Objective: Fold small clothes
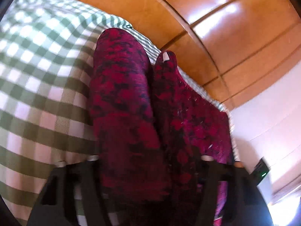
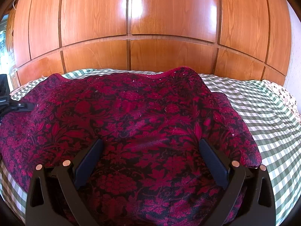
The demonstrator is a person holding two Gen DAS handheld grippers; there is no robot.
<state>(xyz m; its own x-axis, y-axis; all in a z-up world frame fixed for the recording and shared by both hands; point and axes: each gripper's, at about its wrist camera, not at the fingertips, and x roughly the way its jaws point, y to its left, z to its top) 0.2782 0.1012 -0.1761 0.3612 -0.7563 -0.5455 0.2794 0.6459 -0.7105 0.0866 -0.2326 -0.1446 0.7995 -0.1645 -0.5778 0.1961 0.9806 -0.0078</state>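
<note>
A red and black floral garment lies spread on the green checked bedcover. My right gripper is open, its blue-padded fingers wide apart just above the garment's near part, holding nothing. In the left wrist view the same garment fills the middle, bunched into two lifted folds that run down between the black finger mounts. My left gripper is buried in the cloth; its fingertips are hidden. The other gripper's finger shows at the garment's left edge in the right wrist view.
A glossy wooden wardrobe stands right behind the bed. A floral pillow or sheet edge lies at the far right. A white wall and a dark device with a green light are at the right in the left wrist view.
</note>
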